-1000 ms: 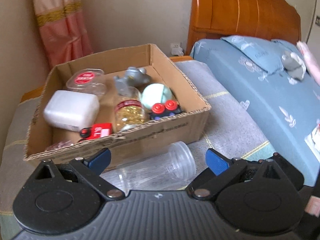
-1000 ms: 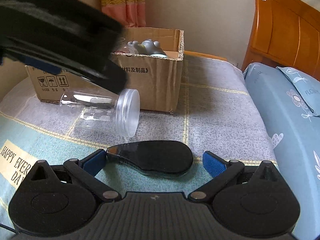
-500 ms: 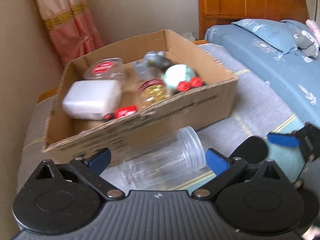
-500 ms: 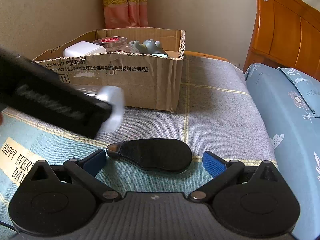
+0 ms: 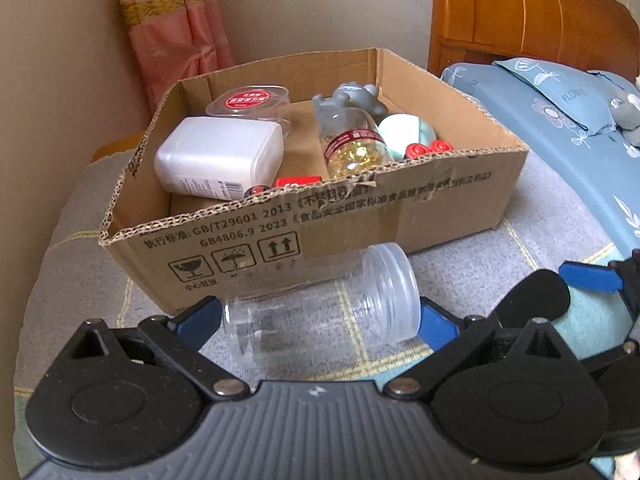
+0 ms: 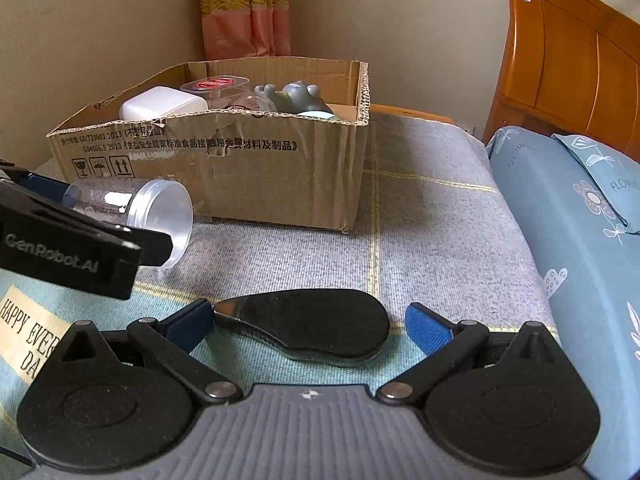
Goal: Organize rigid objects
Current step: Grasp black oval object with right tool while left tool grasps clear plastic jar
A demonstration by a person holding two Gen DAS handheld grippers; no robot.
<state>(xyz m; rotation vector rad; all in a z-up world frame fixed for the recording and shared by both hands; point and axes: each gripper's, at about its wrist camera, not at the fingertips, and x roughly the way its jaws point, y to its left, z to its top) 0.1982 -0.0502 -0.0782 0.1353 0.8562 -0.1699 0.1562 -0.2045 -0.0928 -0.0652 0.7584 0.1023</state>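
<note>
A clear plastic jar (image 5: 320,312) lies on its side on the blanket in front of the cardboard box (image 5: 440,200). My left gripper (image 5: 320,320) is open with its blue fingertips on either side of the jar. The jar also shows in the right wrist view (image 6: 132,212). My right gripper (image 6: 308,320) is open around a flat black oval object (image 6: 312,332) lying on the blanket. The box holds a white container (image 5: 220,160), a round clear tub with a red label (image 5: 248,104), a bottle with gold contents (image 5: 352,144), a grey toy (image 5: 352,98) and other small items.
The box (image 6: 240,168) stands at the back left of the blanket, near a wall and a pink curtain (image 6: 244,8). A blue bed with pillows (image 6: 580,200) and a wooden headboard (image 6: 568,60) lies to the right. The left gripper's body (image 6: 60,248) crosses the right wrist view.
My left gripper has dropped lower and come in around the clear jar. The right gripper has barely moved and stays over the black oval object.
</note>
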